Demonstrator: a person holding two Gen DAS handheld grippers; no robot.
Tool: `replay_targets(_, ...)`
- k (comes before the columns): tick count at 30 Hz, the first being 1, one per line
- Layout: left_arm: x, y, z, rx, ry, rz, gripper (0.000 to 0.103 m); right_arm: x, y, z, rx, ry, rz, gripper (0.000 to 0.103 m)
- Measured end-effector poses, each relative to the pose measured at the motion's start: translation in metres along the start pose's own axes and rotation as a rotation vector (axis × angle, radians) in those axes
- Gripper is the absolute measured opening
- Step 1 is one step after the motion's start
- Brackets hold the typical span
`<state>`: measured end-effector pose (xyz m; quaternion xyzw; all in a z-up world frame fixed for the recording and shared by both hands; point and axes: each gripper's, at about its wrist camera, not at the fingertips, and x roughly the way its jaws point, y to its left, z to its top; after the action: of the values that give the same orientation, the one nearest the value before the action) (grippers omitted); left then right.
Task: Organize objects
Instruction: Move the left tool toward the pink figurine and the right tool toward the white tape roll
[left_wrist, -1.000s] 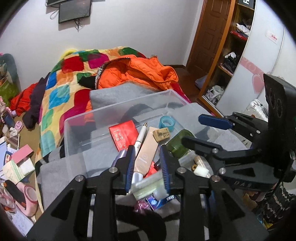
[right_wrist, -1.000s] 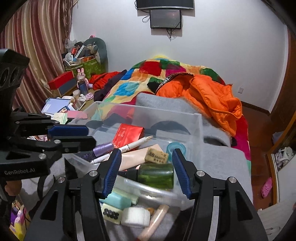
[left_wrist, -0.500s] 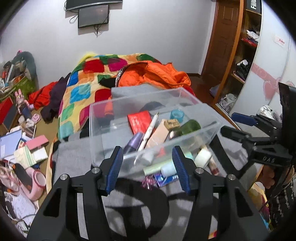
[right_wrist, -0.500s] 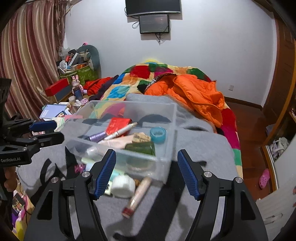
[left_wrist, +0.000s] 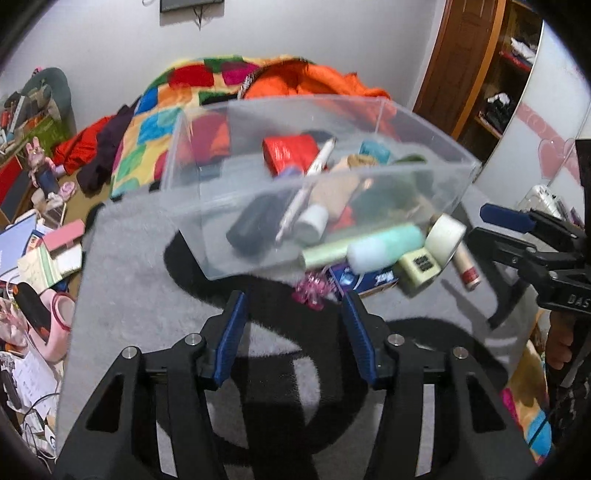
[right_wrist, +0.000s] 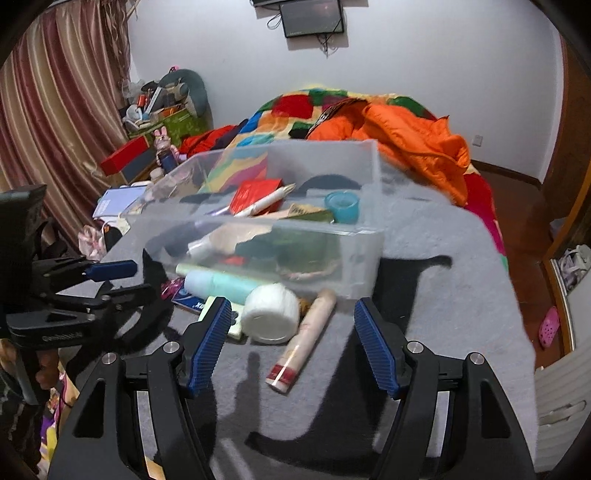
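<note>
The clear bin (right_wrist: 258, 229) stands on the grey-covered bench (right_wrist: 443, 295), ahead of both tools and apart from them. A second ago each tool was right at the bin's contents, the left one nearly shut around a tube; now both have drawn back, so that drop looks finished and a new pick is probably next.

The left tool (left_wrist: 293, 334) is spread wide and empty, and so is the right tool (right_wrist: 291, 341).

Loose things lie between the tools and the bin's near wall. A mint bottle (right_wrist: 221, 284) lies on its side, long axis across the right tool's view. The white roll (right_wrist: 271, 314) faces its flat end toward that tool. Straight ahead between the right tool's fingers, a beige tube (right_wrist: 304, 336) points its red-banded end back at the tool, long axis running away toward the bin.
</note>
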<state>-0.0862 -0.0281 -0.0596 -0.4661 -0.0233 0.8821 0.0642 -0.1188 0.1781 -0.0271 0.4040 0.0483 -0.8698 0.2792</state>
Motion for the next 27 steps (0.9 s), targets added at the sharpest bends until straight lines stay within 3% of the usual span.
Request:
replay_targets(8, 0.016, -0.014, 0.003, 0.056, 0.031, 0.008, 0.045, 0.016, 0.011, -0.002, -0.028, 0.019, 0.009, 0.064)
replay_targets(11, 0.017, -0.015, 0.005, 0.056, 0.034, 0.004, 0.040, 0.020, 0.014, -0.002, -0.036, 0.025, 0.016, 0.058)
replay_targets(13, 0.015, -0.015, 0.006, 0.052, 0.029, -0.002, 0.027, 0.022, 0.016, -0.003, -0.042, 0.030, 0.018, 0.053)
replay_targets(19, 0.018, -0.017, 0.007, 0.049, 0.019, 0.001, 0.016, 0.024, 0.018, -0.008, -0.054, 0.036, 0.013, 0.035)
replay_targets(23, 0.013, -0.020, 0.002, 0.053, 0.008, 0.006, 0.006, 0.020, 0.015, -0.008, -0.039, 0.029, 0.028, 0.035)
replay_targets(27, 0.003, -0.018, -0.008, 0.056, 0.005, 0.000, 0.006, 0.014, 0.013, -0.008, -0.038, 0.017, 0.030, 0.035)
